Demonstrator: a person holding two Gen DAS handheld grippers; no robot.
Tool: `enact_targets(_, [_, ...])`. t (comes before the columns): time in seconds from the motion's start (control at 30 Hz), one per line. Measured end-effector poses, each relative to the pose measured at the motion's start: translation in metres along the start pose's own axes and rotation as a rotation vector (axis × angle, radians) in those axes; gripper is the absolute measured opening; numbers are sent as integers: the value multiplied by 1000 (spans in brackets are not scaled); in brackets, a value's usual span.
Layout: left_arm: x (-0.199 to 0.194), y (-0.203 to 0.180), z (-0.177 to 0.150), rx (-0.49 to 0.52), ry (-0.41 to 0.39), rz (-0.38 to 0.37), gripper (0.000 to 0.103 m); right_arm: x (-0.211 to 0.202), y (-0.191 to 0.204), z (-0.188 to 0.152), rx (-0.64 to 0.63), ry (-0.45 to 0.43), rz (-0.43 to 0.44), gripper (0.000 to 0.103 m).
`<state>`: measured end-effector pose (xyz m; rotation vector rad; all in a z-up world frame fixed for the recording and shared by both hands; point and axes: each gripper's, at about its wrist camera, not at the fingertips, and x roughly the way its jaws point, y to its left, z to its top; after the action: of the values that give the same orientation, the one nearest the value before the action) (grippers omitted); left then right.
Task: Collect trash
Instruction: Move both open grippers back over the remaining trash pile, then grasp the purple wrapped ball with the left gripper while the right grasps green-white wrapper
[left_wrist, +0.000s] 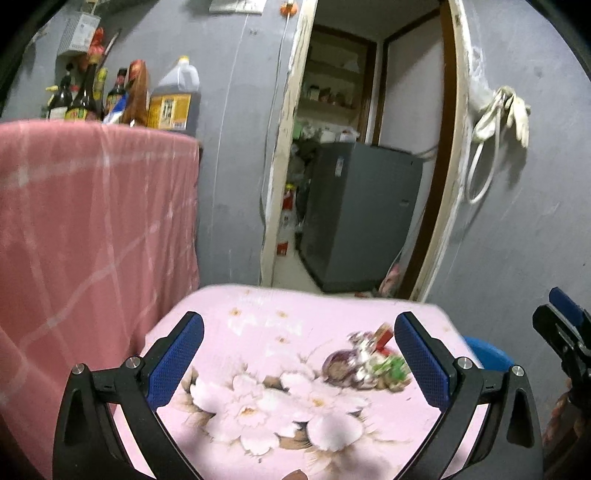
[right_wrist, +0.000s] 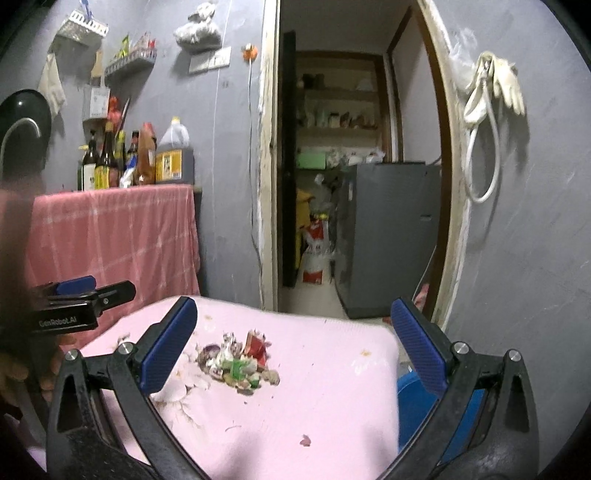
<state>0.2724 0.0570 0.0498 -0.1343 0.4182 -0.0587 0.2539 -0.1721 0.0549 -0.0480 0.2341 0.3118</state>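
Hovering wide open and empty, the left gripper (left_wrist: 299, 356) and right gripper (right_wrist: 295, 343) are seen above a pink floral cloth (right_wrist: 332, 406), where a trash pile (right_wrist: 238, 360) lies at the far middle. The approach appears under way; closing on the scraps is judged next. No clear long axis is shown by the loose heap.

Pink floral tablecloth (right_wrist: 325, 387) over the table, trash pile (right_wrist: 240, 363) resting mid-surface
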Motion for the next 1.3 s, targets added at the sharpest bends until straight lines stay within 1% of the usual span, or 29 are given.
enact_targets(0.17, [24,8,-12,1,84,2,101,28,-1,-15,4,107,22,103])
enact_targets(0.3, [37,10,-20,15,135,2,101,47,-2,-27,9,194,42,101])
enact_targets(0.4, [51,9,-28,46,179,13,101,60,-2,-36,25,254,73,93])
enact_targets(0.47, [59,8,-32,63,213,14,101,69,-2,-41,31,295,85,85])
enact_targets(0.53, [67,8,-37,75,244,4,101,77,0,-46,26,328,94,80])
enact_targets(0.6, [73,7,-40,88,256,-6,100,82,2,-50,21,354,110,77])
enact_targets(0.67, [77,6,-42,100,267,-24,97,87,4,-54,19,378,130,71])
enact_targets(0.7, [80,5,-42,103,277,-40,94,90,4,-55,20,387,139,70])
enact_targets(0.77, [85,5,-42,104,293,-62,91,95,6,-57,21,407,158,63])
enact_targets(0.83, [92,3,-42,99,310,-86,86,99,7,-60,22,425,172,57])
enact_targets(0.93, [102,3,-41,84,344,-124,71,106,10,-61,22,454,195,47])
enact_targets(0.97, [104,3,-41,80,353,-139,69,108,11,-62,21,461,200,45])
enact_targets(1.03, [107,0,-40,80,364,-165,63,111,13,-63,15,475,215,42])
enact_targets(1.13, [112,-6,-37,86,381,-198,57,114,17,-63,5,485,232,38])
enact_targets(1.23, [120,-12,-35,94,405,-226,49,118,21,-63,-10,497,243,35])
enact_targets(1.3, [124,-15,-34,96,420,-238,46,119,22,-65,-16,505,248,31])
